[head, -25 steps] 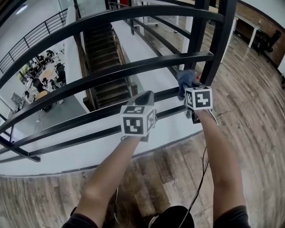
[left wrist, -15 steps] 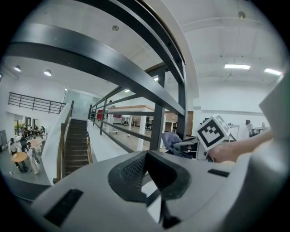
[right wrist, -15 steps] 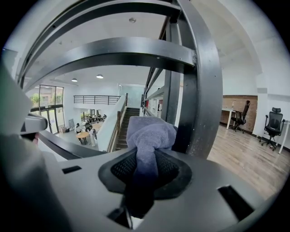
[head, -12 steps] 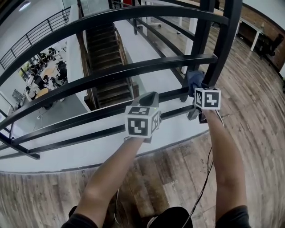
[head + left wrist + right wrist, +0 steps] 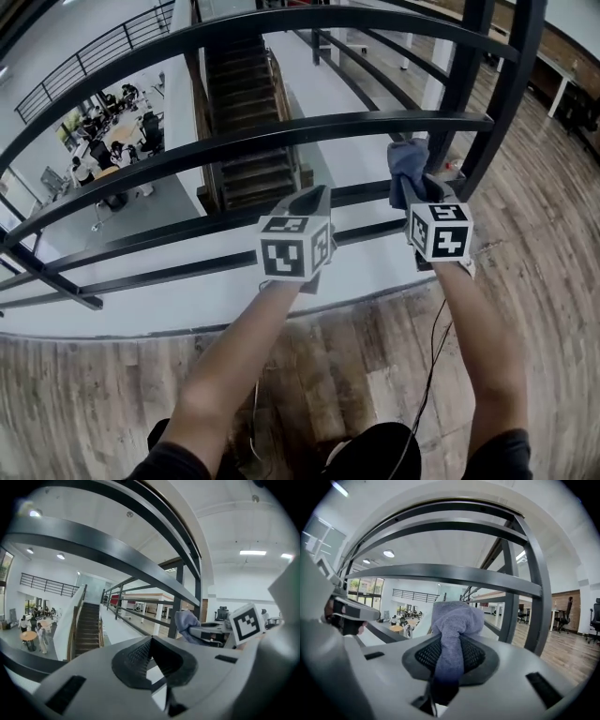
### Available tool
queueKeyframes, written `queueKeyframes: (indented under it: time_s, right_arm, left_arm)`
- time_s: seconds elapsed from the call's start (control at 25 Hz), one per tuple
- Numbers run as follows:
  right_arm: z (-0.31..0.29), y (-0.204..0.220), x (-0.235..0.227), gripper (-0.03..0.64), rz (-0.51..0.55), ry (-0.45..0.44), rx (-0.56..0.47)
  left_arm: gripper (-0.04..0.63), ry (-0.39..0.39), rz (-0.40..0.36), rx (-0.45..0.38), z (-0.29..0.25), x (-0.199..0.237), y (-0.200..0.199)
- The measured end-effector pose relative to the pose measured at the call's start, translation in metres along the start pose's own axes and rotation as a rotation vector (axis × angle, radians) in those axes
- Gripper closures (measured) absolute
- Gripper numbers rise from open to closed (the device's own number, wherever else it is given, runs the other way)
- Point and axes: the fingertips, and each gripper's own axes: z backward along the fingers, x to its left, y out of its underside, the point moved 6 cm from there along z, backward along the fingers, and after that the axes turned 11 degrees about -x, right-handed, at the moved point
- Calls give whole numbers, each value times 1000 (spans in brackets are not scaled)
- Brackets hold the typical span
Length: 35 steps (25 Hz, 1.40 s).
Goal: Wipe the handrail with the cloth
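Now, right gripper [image 5: 449, 654]: closed on the cloth. A twisted strip of it is pinched between the jaws, and the rest bunches out past the tips.
Cloth [image 5: 454, 618]: grey-blue and crumpled. It sits just under the middle rail [image 5: 281, 134] and near the post [image 5: 506, 616]. I cannot tell if it really touches the metal.
Left gripper [image 5: 151, 638]: the jaws meet at the tips with nothing between them. It hangs in front of the lower rail [image 5: 187, 229], left of the cloth and apart from it.
Handrail [image 5: 281, 22]: black bars, one above another, joined to posts on the right. The top bar is well above the cloth.
Behind the bars: stairs [image 5: 246, 112] go down to a lower hall [image 5: 103, 150] where people sit. Under my arms is a wooden floor [image 5: 356, 347].
Stage, as I judge: wiping is under way on the middle rail, close to its right end.
Risk one: only a thin strip is pinched. If the bunch drags hard on the bar, I think it can pull out and fall between the bars to the hall below.
Risk two: the post is close, so a stroke to the right may knock the hard jaw on it.
Risk three: if I hold too low, the cloth passes under the bar and cleans nothing.
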Motion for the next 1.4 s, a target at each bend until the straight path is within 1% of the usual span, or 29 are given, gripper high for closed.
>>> queueKeyframes:
  time_s: [0.12, 0.28, 0.48, 0.64, 0.76, 0.84, 0.96, 1.04, 1.16, 1.28, 1.4]
  right_arm:
    - [0, -6, 58, 525, -20, -56, -15]
    - [0, -17, 149, 525, -37, -152, -11]
    - [-10, -58, 300, 525, -22, -313, -56]
    - [-19, -68, 411, 525, -27, -420, -67]
    - [-23, -71, 482, 525, -20, -491, -63]
    - [-22, -75, 526, 525, 5, -528, -65]
    - [-16, -84, 592, 525, 61, -585, -88]
    - [-13, -90, 635, 525, 72, -629, -96]
    - [-8, -89, 694, 525, 86, -678, -97]
    - [-3, -82, 752, 525, 145, -712, -100]
    - [4, -72, 821, 525, 158, -774, -69]
  left_arm:
    - [597, -58, -24, -18, 40, 47, -12]
    - [597, -135, -58, -28, 106, 102, -14]
    - [597, -250, -34, -70, 203, 186, -37]
    - [597, -348, -51, -75, 273, 253, -39]
    - [597, -420, -25, -70, 322, 298, -38]
    - [597, -468, -11, -66, 355, 328, -38]
    - [597, -533, -26, -75, 403, 372, -42]
    - [597, -572, -33, -81, 434, 401, -43]
    - [597, -628, -39, -73, 479, 439, -41]
    - [597, -676, -48, -83, 518, 474, -41]
    - [597, -730, 7, -101, 569, 505, -39]
